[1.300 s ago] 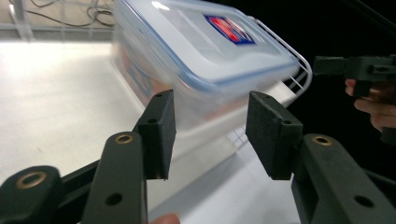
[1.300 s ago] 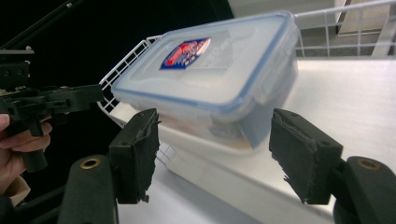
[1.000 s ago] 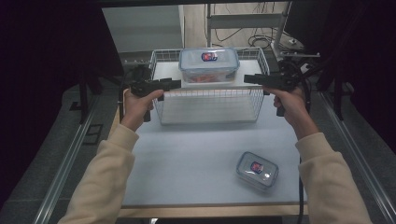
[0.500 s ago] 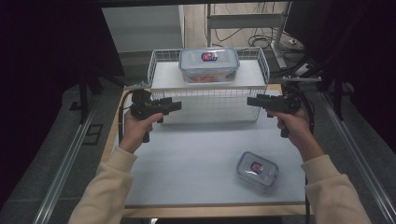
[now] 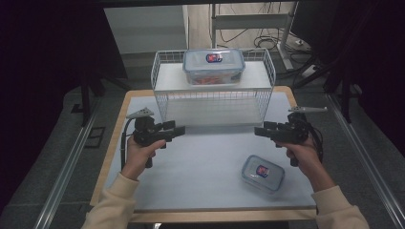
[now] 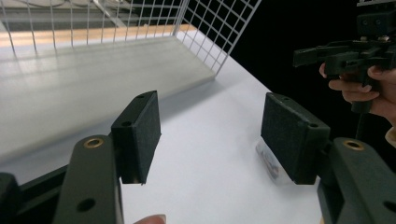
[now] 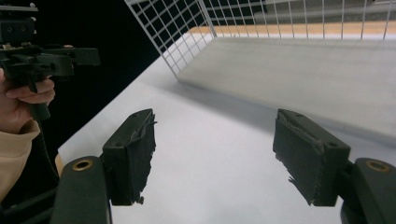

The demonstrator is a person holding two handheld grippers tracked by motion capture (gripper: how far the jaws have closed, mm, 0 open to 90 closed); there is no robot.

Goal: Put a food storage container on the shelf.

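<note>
Probably a reach for the small container (image 5: 262, 172), lower right of the high view, lying flat on the white table (image 5: 210, 162), near the right hand and well apart from the left. Best taken from above with pads square to the two long sides, just under the lid rim, then closed slowly; smooth plastic, likely to slip or skate if pinched at a corner.

At left of the high view: left gripper (image 5: 178, 130), held above the table, pointing toward centre. In the left gripper view, jaws spread wide, pads (image 6: 142, 133) bare, nothing between them but table surface; part of the clear container glimpsed past the right pad.

At centre top: wire basket (image 5: 213, 98) with a larger lidded container (image 5: 213, 66) resting on its shelf, untouched.

At right: right gripper (image 5: 258, 131), pointing inward at the same height. In the right gripper view, also gaping wide, holding and touching nothing, pads (image 7: 140, 154) visibly worn at the edges.
</note>
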